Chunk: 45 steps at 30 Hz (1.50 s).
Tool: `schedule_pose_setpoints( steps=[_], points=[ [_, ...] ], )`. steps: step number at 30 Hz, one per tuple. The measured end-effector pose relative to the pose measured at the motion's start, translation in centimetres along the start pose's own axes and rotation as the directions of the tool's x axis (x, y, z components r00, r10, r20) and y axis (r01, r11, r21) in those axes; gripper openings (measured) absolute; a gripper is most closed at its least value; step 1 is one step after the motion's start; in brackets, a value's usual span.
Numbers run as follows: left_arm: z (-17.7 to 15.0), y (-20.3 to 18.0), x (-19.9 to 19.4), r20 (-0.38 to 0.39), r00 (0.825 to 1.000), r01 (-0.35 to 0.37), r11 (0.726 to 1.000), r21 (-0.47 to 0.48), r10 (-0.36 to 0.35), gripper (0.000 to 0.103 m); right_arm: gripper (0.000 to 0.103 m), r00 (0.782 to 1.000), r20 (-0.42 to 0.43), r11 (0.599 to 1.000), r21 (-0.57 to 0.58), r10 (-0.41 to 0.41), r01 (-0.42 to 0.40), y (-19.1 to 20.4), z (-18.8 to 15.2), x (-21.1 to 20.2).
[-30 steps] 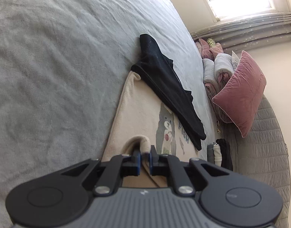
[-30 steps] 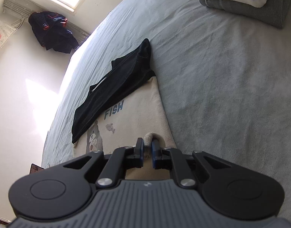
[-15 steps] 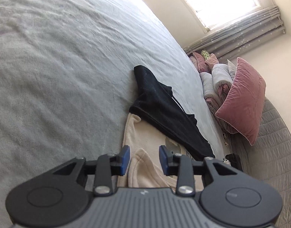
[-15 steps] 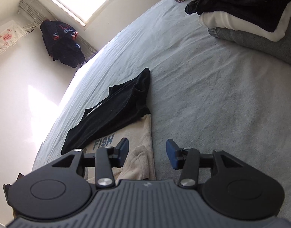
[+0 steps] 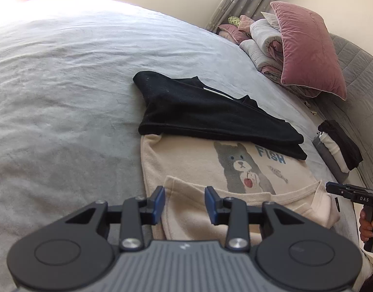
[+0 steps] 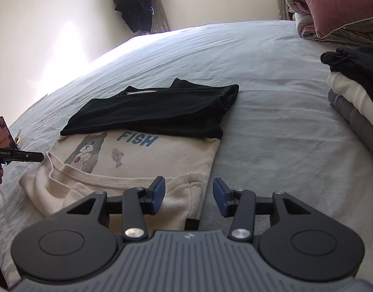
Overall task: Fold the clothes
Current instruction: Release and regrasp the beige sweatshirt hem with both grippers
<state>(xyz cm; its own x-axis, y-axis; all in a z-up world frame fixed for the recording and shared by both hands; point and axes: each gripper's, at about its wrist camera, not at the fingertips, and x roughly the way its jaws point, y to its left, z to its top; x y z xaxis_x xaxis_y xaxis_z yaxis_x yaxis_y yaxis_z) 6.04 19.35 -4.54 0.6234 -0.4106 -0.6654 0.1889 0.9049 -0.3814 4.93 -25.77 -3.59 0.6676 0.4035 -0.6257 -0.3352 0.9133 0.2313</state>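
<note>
Only the right wrist view shows dark jackets (image 6: 137, 0) hanging at upper centre. Both hand-held grippers, left (image 5: 184, 204) and right (image 6: 189, 196), have just opened, jaws apart and empty. The cream shirt (image 5: 198, 168) lies at lower centre on the bed (image 5: 64, 97), under a black garment (image 5: 205, 112).

A cream sweatshirt (image 5: 191, 160), printed with a grey bear and the word "FISH" in blue, lies flat on a grey bed (image 5: 64, 97), its near edge folded over. A black garment (image 5: 210, 112), folded, overlaps its far edge.
</note>
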Motion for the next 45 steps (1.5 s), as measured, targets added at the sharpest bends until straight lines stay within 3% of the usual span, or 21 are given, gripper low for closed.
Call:
schedule_pose_setpoints(
  steps=[3,7,21,23,25,26,27,35,40,45],
  points=[
    [-0.2,-0.1,0.2,-0.001,1.000,-0.018,1.000,0.015,0.018,0.036,0.045,1.000,-0.005,1.000,-0.018,-0.013,0.013,0.2,-0.2,0.6],
    [-0.4,-0.4,0.3,0.007,0.999,-0.034,0.999,0.030,0.034,0.036,0.031,1.000,-0.010,0.998,-0.049,-0.027,0.026,0.8,-0.5,1.3],
    [-1.0,-1.3,1.2,0.021,0.997,-0.079,0.993,0.091,0.077,0.039,0.028,0.997,0.013,0.991,-0.116,-0.072,0.073,2.3,-0.8,1.6],
    [-1.1,-1.5,1.2,0.028,0.996,-0.089,0.992,0.093,0.086,0.034,0.028,0.997,0.017,0.988,-0.134,-0.076,0.078,2.5,-0.9,1.6],
    [-1.1,-1.7,0.9,0.039,0.995,-0.096,0.991,0.094,0.093,0.019,0.027,0.996,0.027,0.985,-0.150,-0.080,0.083,2.8,-1.0,1.5],
    [-1.2,-1.7,0.8,0.046,0.995,-0.095,0.991,0.089,0.091,0.016,0.016,0.996,0.033,0.984,-0.156,-0.081,0.085,2.9,-1.0,1.4],
    [-1.2,-1.6,0.4,0.057,0.995,-0.090,0.993,0.081,0.085,0.014,0.014,0.996,0.041,0.984,-0.159,-0.081,0.087,3.0,-1.0,1.2],
    [-1.0,-0.7,-2.8,0.171,0.985,-0.040,0.999,0.027,0.034,0.012,0.012,0.985,0.162,0.992,-0.102,-0.062,0.080,2.8,-0.5,-1.6],
    [-0.6,-0.7,-3.9,0.268,0.963,0.002,1.000,-0.001,-0.002,0.012,0.012,0.974,0.215,0.994,-0.062,-0.072,0.087,2.3,0.0,-2.1],
    [0.2,0.3,-2.6,0.293,0.956,-0.003,0.997,-0.074,0.025,0.012,0.012,0.962,0.261,0.996,0.031,-0.085,0.080,1.2,1.0,-1.4]
  ],
)
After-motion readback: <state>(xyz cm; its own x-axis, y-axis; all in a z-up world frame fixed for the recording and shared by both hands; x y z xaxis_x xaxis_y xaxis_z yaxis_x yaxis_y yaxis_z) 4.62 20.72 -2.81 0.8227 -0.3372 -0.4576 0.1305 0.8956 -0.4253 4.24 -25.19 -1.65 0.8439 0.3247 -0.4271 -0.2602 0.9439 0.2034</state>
